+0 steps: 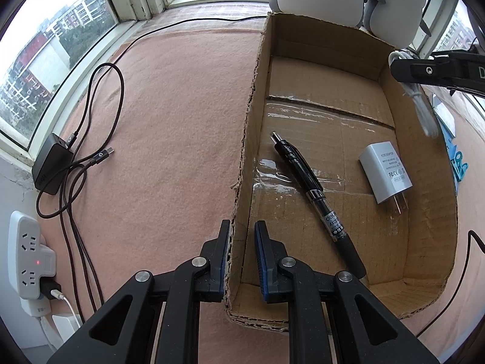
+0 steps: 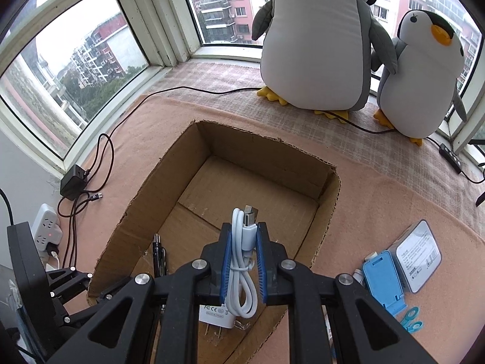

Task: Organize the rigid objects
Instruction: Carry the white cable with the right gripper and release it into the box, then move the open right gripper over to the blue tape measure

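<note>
Two grippers work around one open cardboard box (image 1: pixel 330 157), our landmark throughout. We hold the left gripper (image 1: pixel 241 236) pinched on the box's near-left wall, one pad outside and one inside the cardboard. Our right gripper (image 2: pixel 244 236) hangs above the box interior, its blue pads squeezing a coiled white USB cable (image 2: pixel 242 261); the plug end sticks up past the fingertips and the loops dangle below.

On the box floor lies a black pen (image 1: pixel 318 203) with a clear barrel, printed with "deli" and a code that seems to begin "AX", the rest too small for us to read. Beside it, toward the box's right wall, rests a white wall adapter (image 1: pixel 386 176) with two flat prongs; its label carries an FC mark and tiny lines we cannot make out.

Outside the box, to its right, we see a blue stand (image 2: pixel 383 282), a clear-cased pack (image 2: pixel 418 254) with unreadable print, and small teal scissors (image 2: pixel 410 321). Left of the box sit a black charger (image 1: pixel 51 163) with its dark cord and a white power strip (image 1: pixel 28 261) showing a red light. Behind the box stand two plush penguins (image 2: pixel 315 39).
</note>
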Tool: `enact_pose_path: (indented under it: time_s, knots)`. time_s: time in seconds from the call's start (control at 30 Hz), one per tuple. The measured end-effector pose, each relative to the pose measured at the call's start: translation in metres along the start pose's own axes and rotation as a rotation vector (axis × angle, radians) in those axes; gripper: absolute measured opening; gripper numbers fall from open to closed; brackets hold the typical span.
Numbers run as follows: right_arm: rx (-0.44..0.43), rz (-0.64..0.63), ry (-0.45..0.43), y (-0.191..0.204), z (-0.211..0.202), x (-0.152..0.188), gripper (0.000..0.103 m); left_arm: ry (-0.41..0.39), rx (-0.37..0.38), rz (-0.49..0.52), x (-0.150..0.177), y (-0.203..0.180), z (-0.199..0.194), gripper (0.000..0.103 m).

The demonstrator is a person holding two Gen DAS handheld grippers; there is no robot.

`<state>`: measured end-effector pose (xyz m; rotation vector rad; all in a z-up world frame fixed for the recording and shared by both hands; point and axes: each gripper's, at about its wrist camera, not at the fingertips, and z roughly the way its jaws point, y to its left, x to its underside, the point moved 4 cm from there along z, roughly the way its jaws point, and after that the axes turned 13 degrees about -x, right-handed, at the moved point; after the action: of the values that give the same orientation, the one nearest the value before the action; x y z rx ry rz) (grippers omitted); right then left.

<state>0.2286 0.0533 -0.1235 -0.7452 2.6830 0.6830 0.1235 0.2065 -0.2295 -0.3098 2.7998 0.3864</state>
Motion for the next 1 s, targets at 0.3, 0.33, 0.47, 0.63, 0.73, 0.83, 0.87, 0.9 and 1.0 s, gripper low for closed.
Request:
enact_pose_path:
  time_s: [0.3,0.33,0.47,0.63,0.73,0.83,0.87,0.9,1.0]
  knots:
    - [0.007,-0.012,-0.027,0.001,-0.017,0.001,0.04,-0.002,-0.002,-0.001,0.0,-0.001,-0.001,0.016]
    - [0.006,-0.011,-0.029,0.0,-0.02,0.001,0.04,-0.002,-0.003,0.0,0.0,-0.001,-0.001,0.016]
    - [-0.003,-0.002,-0.037,-0.006,-0.035,0.01,0.042,-0.003,-0.004,-0.001,0.0,-0.001,-0.002,0.016]
    - [-0.007,0.045,-0.051,-0.026,-0.058,0.027,0.043,-0.002,-0.005,-0.001,0.0,-0.001,-0.002,0.016]
    - [0.001,0.076,-0.061,-0.04,-0.072,0.039,0.043,-0.003,-0.005,0.001,0.0,-0.001,-0.002,0.016]
    - [0.003,0.113,-0.064,-0.058,-0.086,0.054,0.043,-0.003,-0.006,0.001,0.0,0.0,-0.002,0.016]
    - [0.008,0.126,-0.064,-0.064,-0.089,0.058,0.043,-0.003,-0.007,0.001,0.0,-0.001,-0.002,0.016]
    - [0.016,0.142,-0.066,-0.071,-0.094,0.064,0.043,-0.003,-0.009,0.004,0.0,0.0,-0.002,0.016]
    - [0.042,0.199,-0.059,-0.095,-0.104,0.081,0.043,-0.004,-0.013,0.005,0.0,0.0,-0.002,0.016]
